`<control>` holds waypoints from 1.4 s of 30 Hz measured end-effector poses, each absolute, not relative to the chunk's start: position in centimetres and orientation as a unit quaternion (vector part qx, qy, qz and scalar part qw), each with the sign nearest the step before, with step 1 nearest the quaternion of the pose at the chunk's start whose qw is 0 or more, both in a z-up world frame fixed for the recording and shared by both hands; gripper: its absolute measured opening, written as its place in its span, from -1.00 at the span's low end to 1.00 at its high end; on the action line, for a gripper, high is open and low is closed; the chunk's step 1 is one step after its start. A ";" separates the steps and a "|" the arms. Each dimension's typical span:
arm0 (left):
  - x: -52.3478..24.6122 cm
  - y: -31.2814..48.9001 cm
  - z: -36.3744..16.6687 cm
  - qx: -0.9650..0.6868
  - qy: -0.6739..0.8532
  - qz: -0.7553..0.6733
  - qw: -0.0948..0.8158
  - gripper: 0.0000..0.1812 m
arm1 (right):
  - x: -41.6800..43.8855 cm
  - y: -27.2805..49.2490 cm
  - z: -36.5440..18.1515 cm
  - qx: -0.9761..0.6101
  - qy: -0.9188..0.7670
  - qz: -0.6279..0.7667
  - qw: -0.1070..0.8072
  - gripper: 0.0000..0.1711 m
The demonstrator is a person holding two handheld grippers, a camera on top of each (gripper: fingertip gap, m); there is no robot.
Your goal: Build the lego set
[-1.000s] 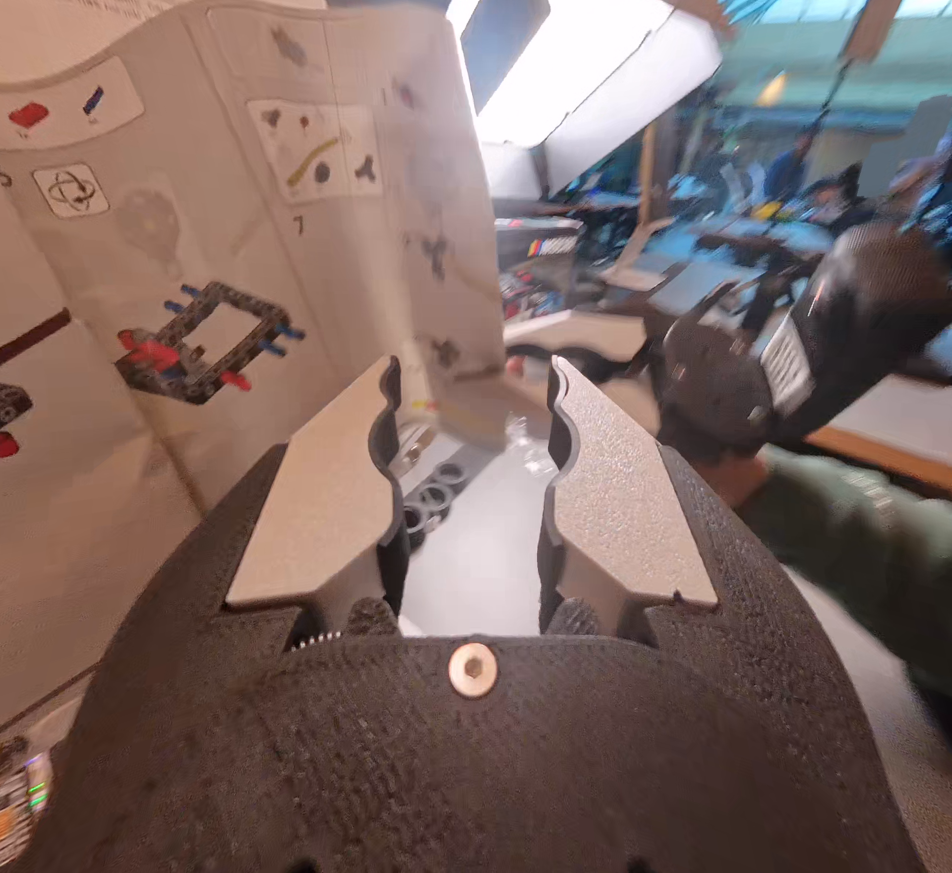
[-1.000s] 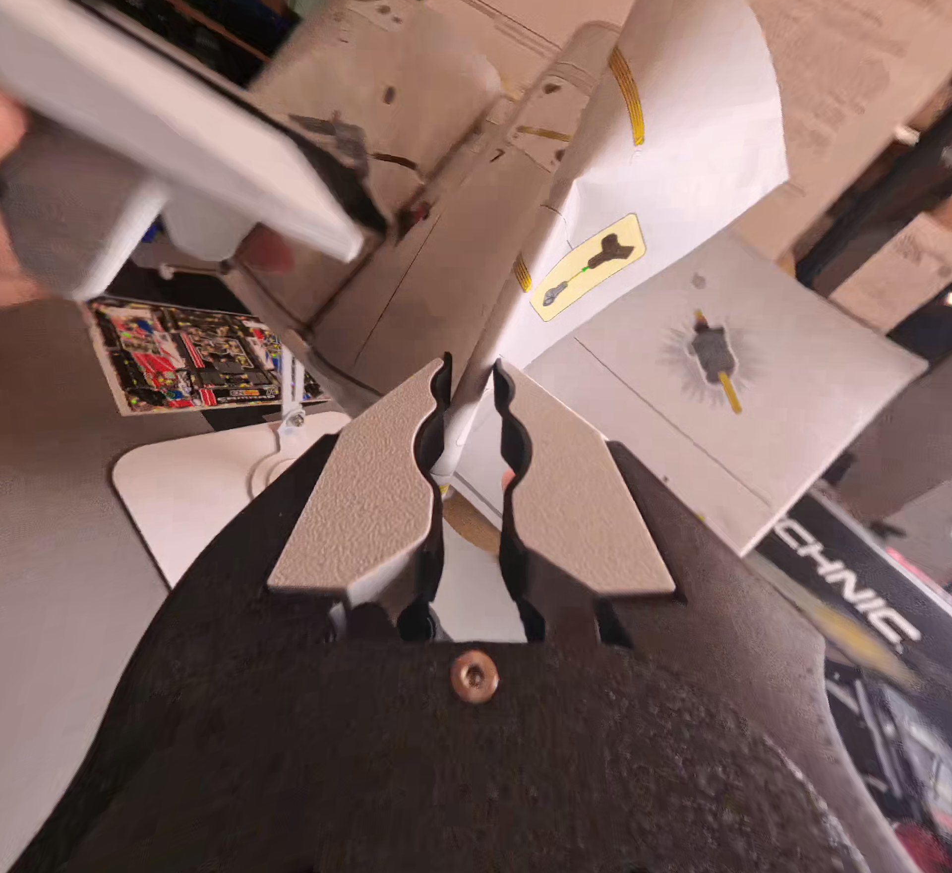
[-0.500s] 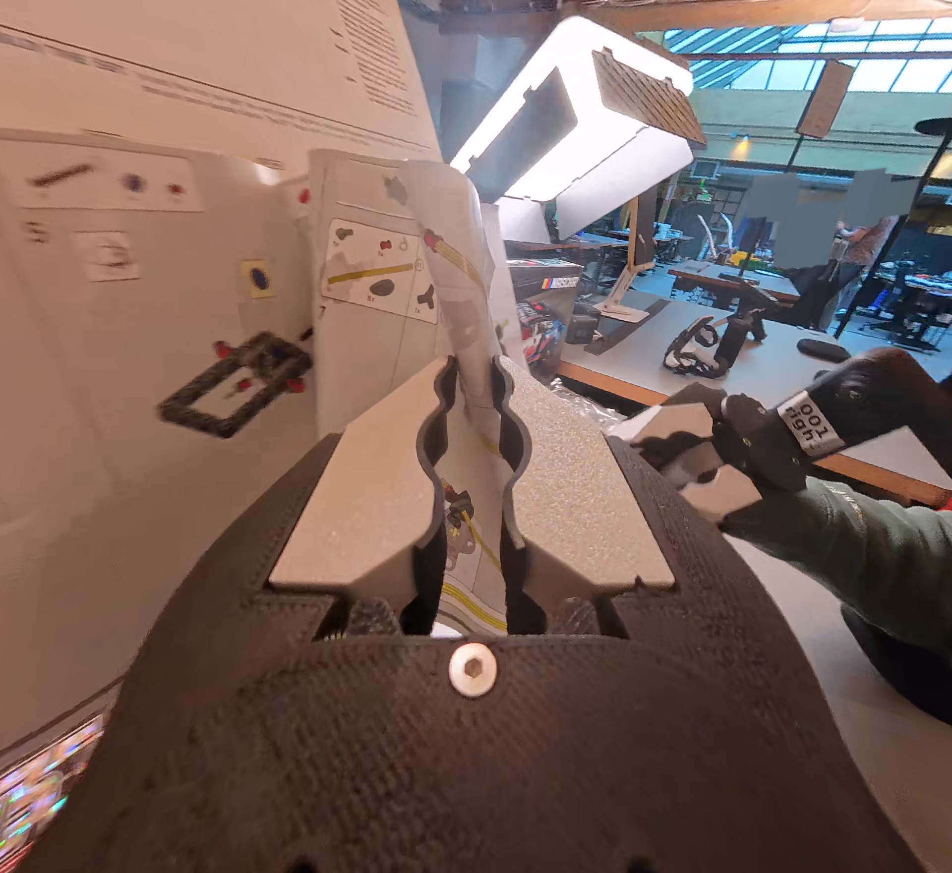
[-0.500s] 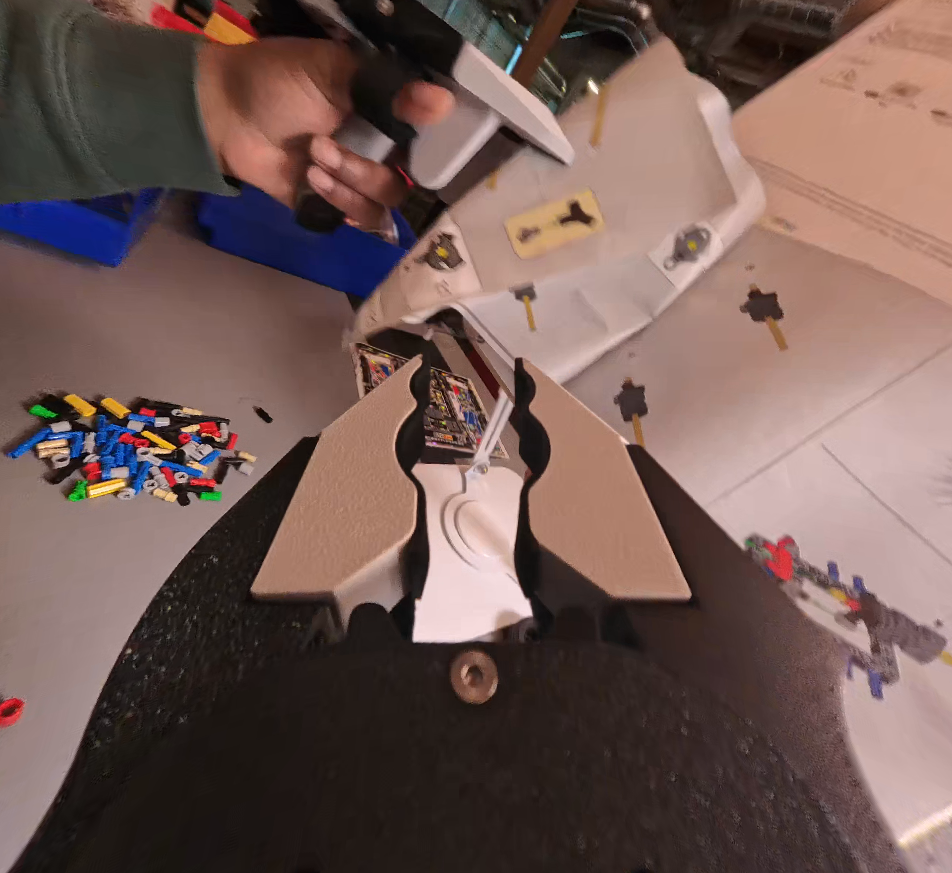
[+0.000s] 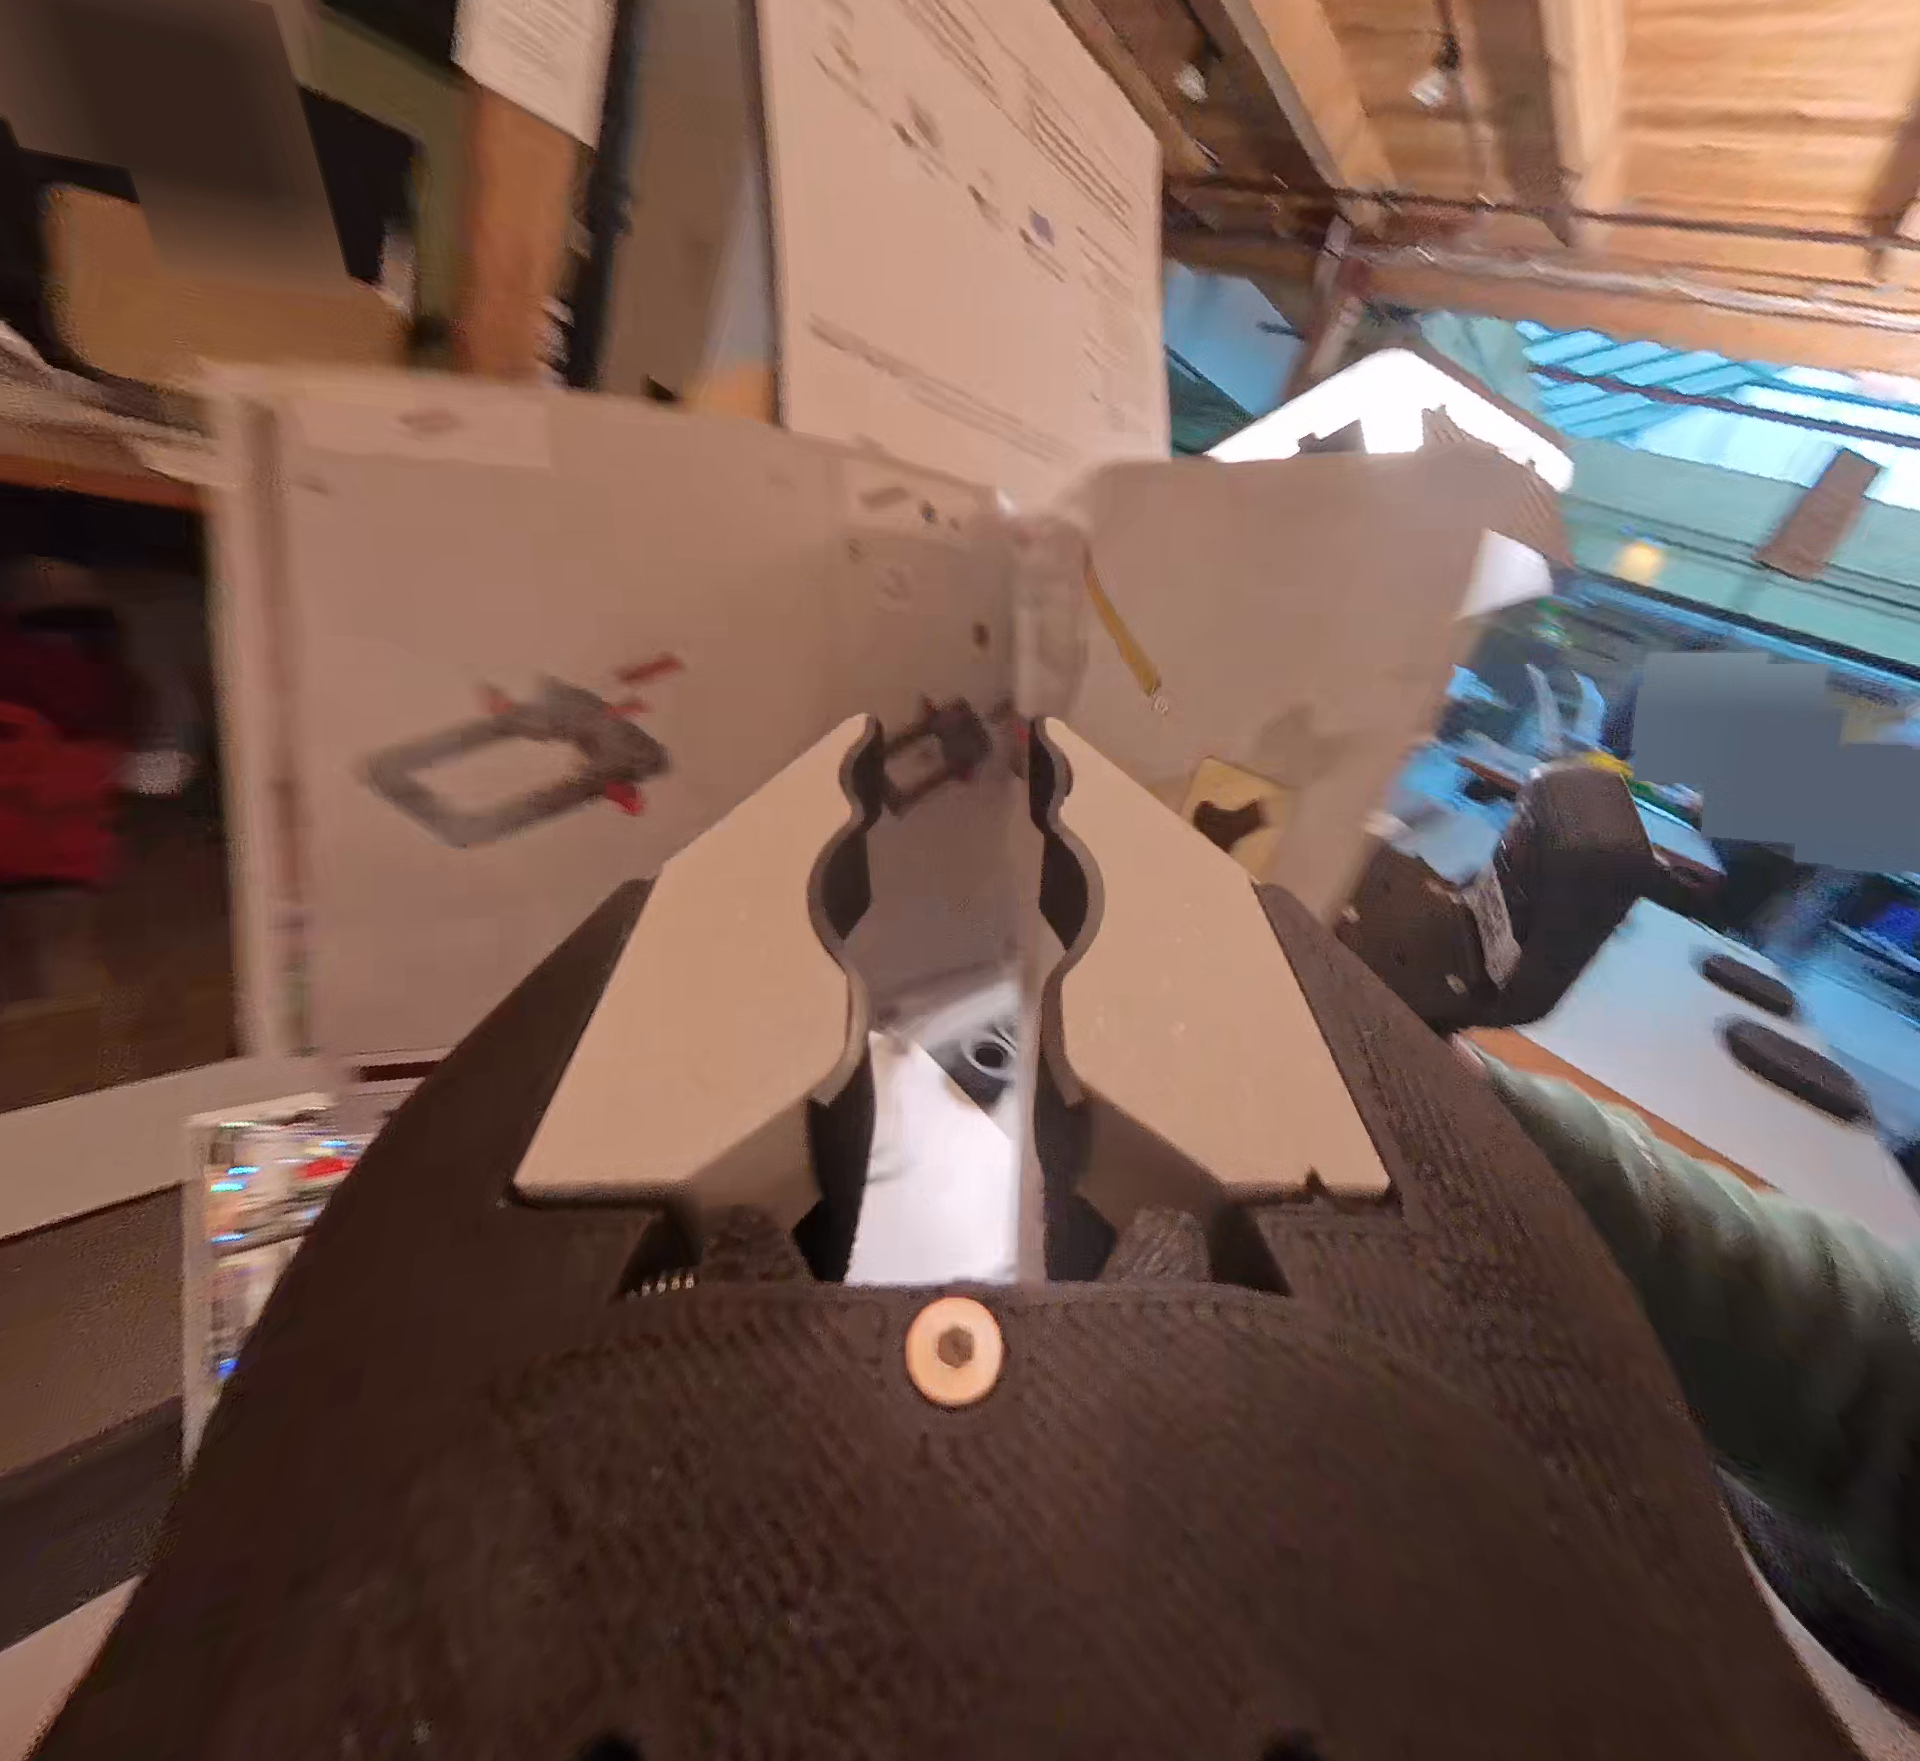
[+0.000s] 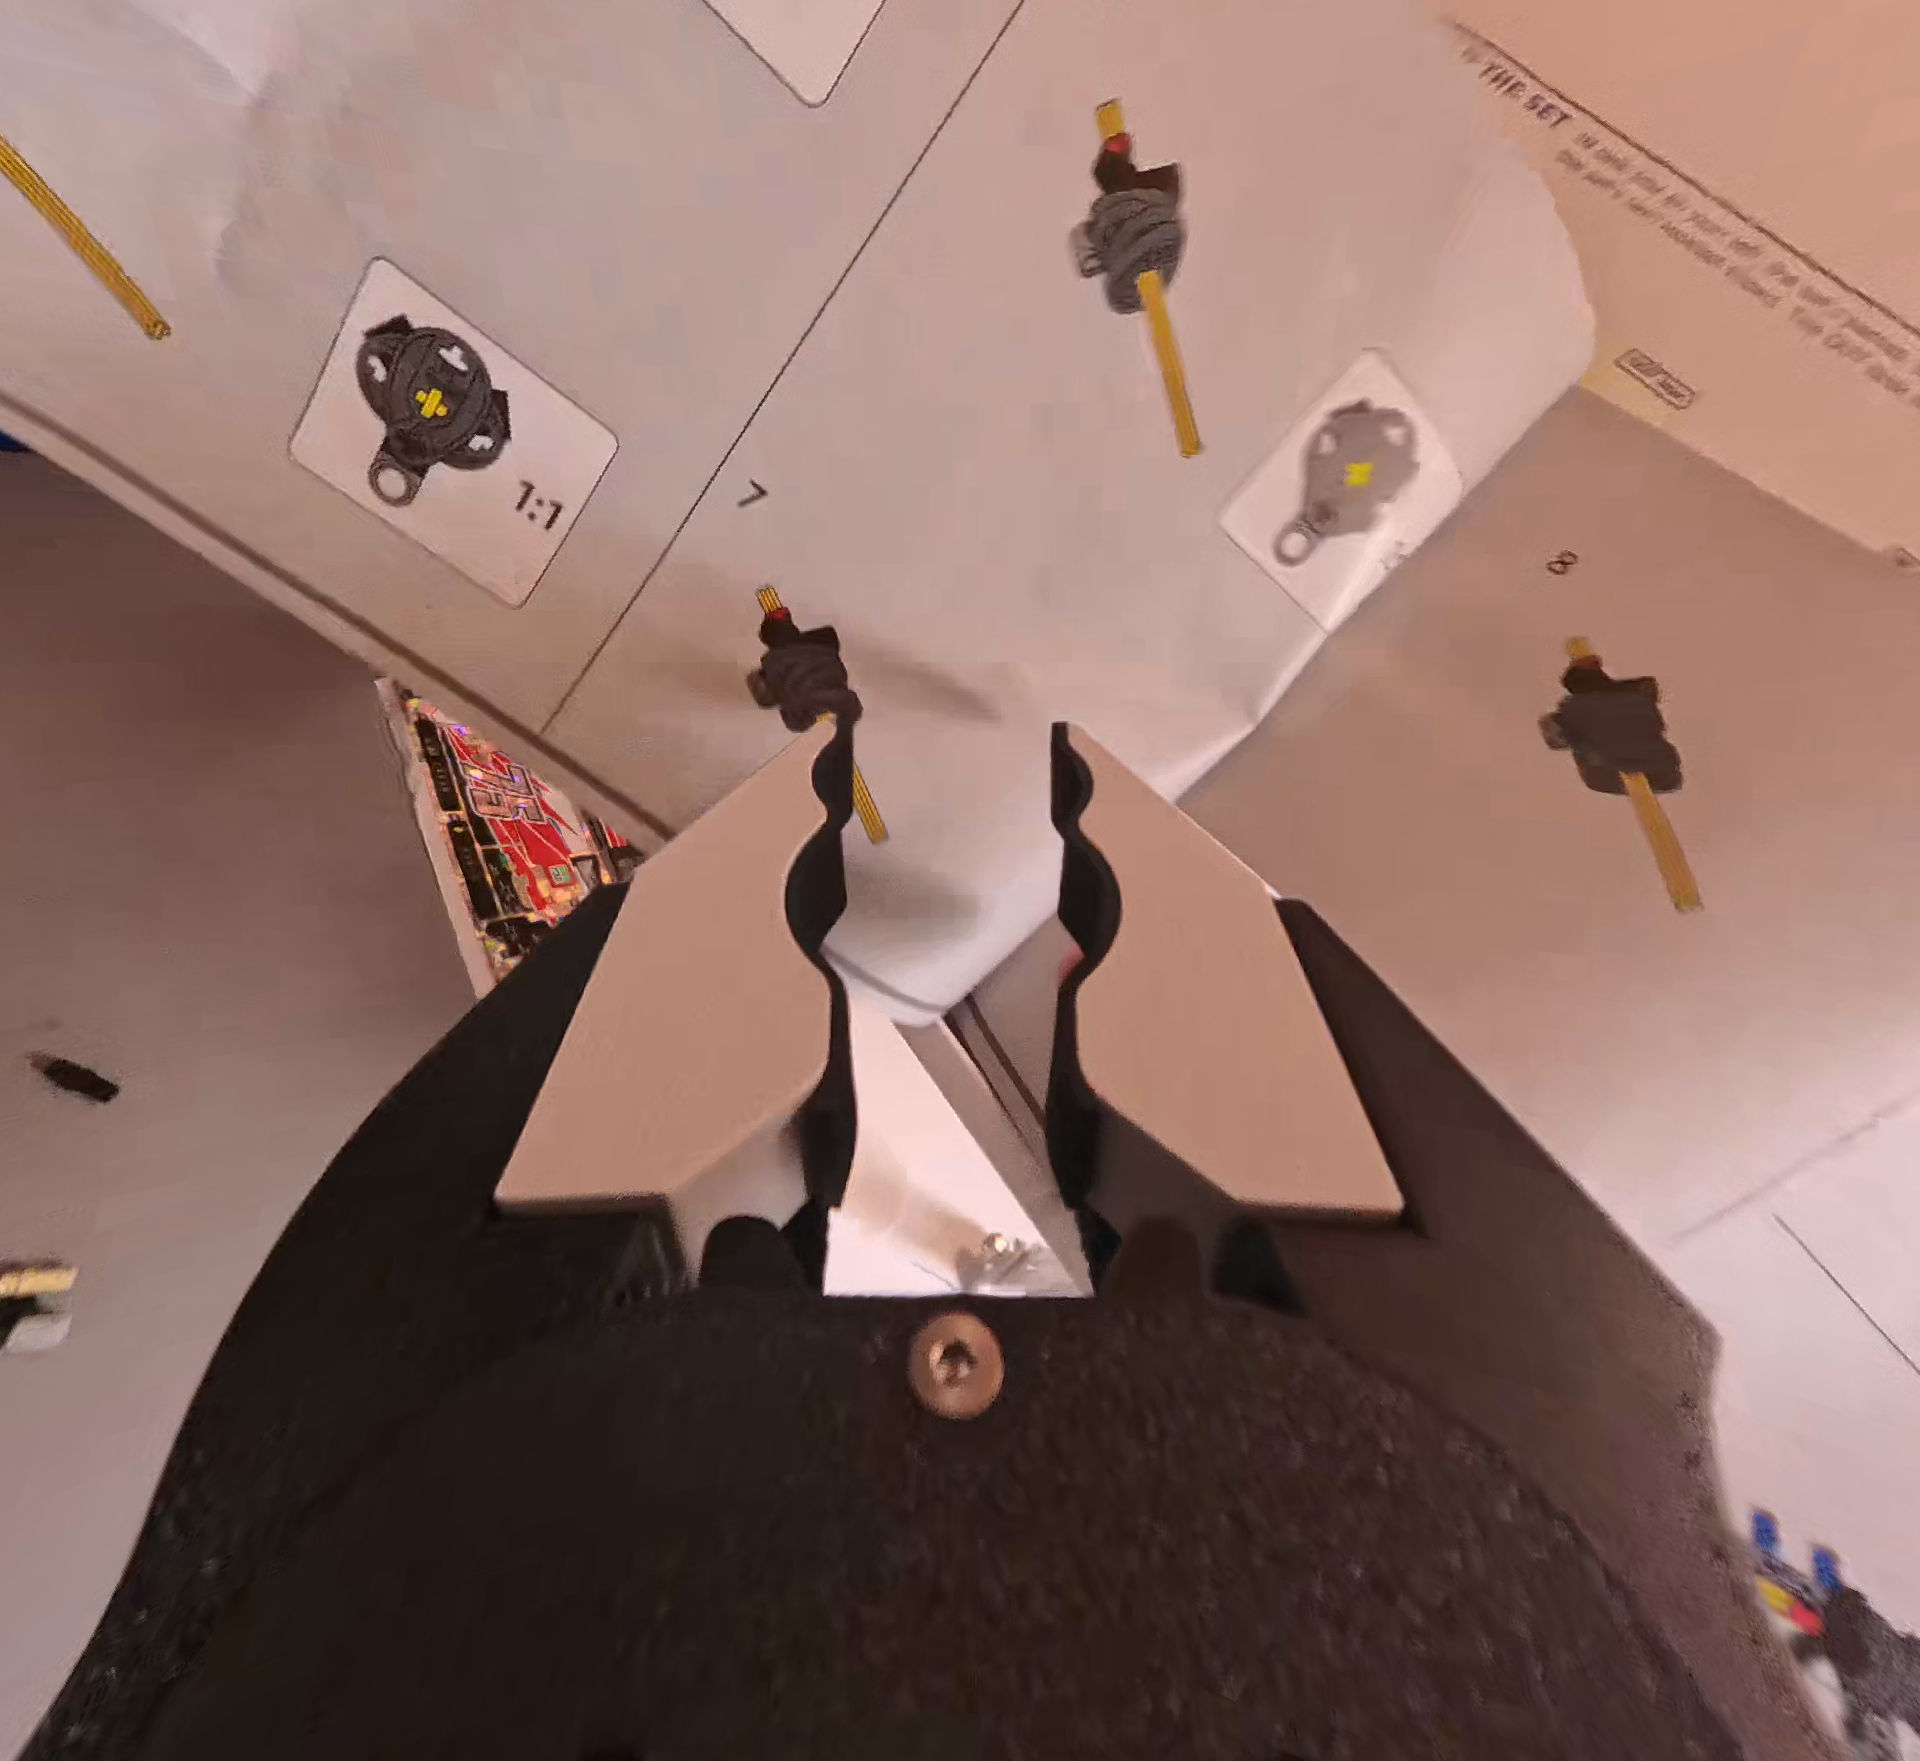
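L gripper (image 5: 951,755) tilted up, jaws spread w/ gap, nothing pinched; instruction booklet (image 5: 623,672) stands open right ahead, spine between the tips; R gripper (image 6: 951,745) jaws apart too, empty, aimed down at booklet pages (image 6: 935,361); green sleeve (image 5: 1714,1316) at right; sticker sheet (image 6: 509,838) on grey table (image 6: 208,880) beside booklet; wood-beam ceiling (image 5: 1662,49); L view blurred.

We let go of the instruction booklet (image 5: 582,631) with our left gripper (image 5: 951,735), its fingers spreading apart from the page edge they pinched half a second ago. Our right gripper (image 6: 951,740) widened too and swung in close over the booklet's open pages (image 6: 935,381).
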State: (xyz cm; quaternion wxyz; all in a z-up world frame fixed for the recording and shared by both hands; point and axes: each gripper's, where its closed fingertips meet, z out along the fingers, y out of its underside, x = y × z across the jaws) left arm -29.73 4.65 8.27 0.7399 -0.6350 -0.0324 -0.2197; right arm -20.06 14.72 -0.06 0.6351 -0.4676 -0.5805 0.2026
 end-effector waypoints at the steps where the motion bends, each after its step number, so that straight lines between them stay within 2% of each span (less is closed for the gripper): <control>1: -30.8 3.6 9.3 -0.622 -0.044 -0.193 0.758 -0.68 | -20.8 14.7 -0.3 -0.477 -0.580 0.202 0.628 -0.57; 5: -30.8 0.4 12.0 -0.593 -0.021 -0.089 0.800 -0.76 | -23.1 14.9 -1.2 -0.495 -0.584 0.177 0.618 -0.60; 9: -28.4 1.1 11.4 -0.610 0.007 -0.053 0.791 -0.81 | -25.1 14.8 -1.5 -0.502 -0.589 0.152 0.615 -0.65; 16: -28.1 10.5 3.8 -0.724 0.005 -0.008 0.690 -0.93 | -26.4 13.3 -1.6 -0.499 -0.602 0.181 0.596 -0.65; 19: -28.6 13.7 0.2 -0.765 0.027 0.048 0.642 -1.00 | -22.9 12.5 -1.1 -0.497 -0.568 0.226 0.615 -0.64; 22: -29.1 14.3 -0.9 -0.769 0.039 0.103 0.630 -1.00 | -16.2 14.8 -0.9 -0.505 -0.510 0.224 0.660 -0.66; 26: -29.5 14.7 -1.1 -0.759 0.037 0.126 0.638 -1.00 | -6.4 22.3 -1.8 -0.567 -0.383 0.225 0.694 -0.86; 29: -30.3 15.2 -0.4 -0.748 0.040 0.168 0.641 -1.00 | -2.2 26.7 -2.5 -0.599 -0.312 0.227 0.702 -1.00; 42: -30.9 15.7 0.4 -0.750 0.047 0.210 0.625 -1.00 | -3.2 30.3 -1.6 -0.602 -0.289 0.243 0.703 -1.00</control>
